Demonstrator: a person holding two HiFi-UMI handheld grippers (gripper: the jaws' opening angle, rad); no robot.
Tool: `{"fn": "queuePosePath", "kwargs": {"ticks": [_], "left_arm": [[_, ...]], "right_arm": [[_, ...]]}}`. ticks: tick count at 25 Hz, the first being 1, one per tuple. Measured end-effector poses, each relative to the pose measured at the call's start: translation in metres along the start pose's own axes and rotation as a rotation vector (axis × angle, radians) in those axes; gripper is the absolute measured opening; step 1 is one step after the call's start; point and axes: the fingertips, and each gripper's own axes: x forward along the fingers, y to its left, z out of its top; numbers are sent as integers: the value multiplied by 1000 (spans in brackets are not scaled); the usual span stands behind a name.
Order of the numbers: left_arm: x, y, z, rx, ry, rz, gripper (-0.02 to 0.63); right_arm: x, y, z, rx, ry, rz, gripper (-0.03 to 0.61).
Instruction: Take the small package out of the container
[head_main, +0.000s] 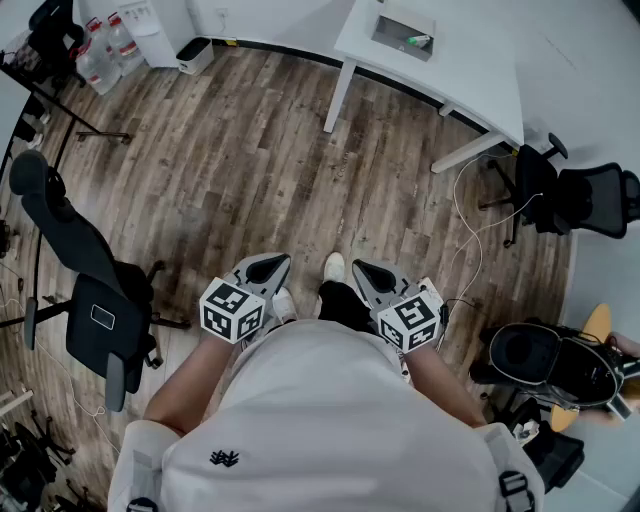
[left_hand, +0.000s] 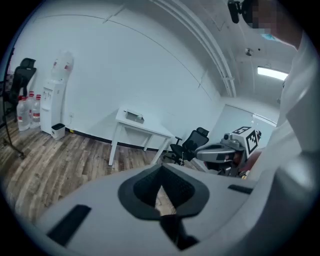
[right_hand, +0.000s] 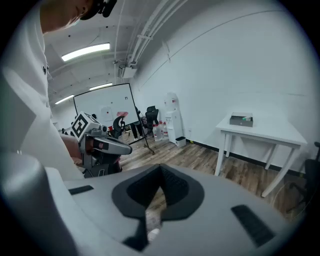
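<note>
A grey open container (head_main: 403, 37) stands far off on a white table (head_main: 470, 70), with something small and green (head_main: 420, 41) in it that is too small to identify. The same container (left_hand: 134, 116) shows small in the left gripper view, and the container (right_hand: 241, 120) also appears in the right gripper view. I hold both grippers close to my body, pointing toward the table across the wooden floor. My left gripper (head_main: 272, 264) (left_hand: 161, 169) is shut and empty. My right gripper (head_main: 362, 270) (right_hand: 161, 169) has its jaws together with nothing between them.
A black office chair (head_main: 95, 300) stands at my left. More black chairs (head_main: 575, 200) and a stool (head_main: 530, 355) are at the right. A white cable (head_main: 470, 240) lies on the floor. A water dispenser (head_main: 150, 30) and bottles (head_main: 100, 55) sit in the far left corner.
</note>
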Motion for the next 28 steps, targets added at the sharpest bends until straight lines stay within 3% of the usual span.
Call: {"fn": "queuePosePath", "kwargs": {"ticks": [5, 20, 28], "left_arm": [[30, 14, 29, 70, -1, -8, 6], [133, 42, 115, 164, 61, 35, 6], [187, 41, 146, 188, 81, 12, 8]], "right_arm": [[19, -29, 8, -4, -10, 2, 6], [52, -149, 65, 29, -106, 38, 9], [55, -199, 63, 65, -96, 16, 12]]}}
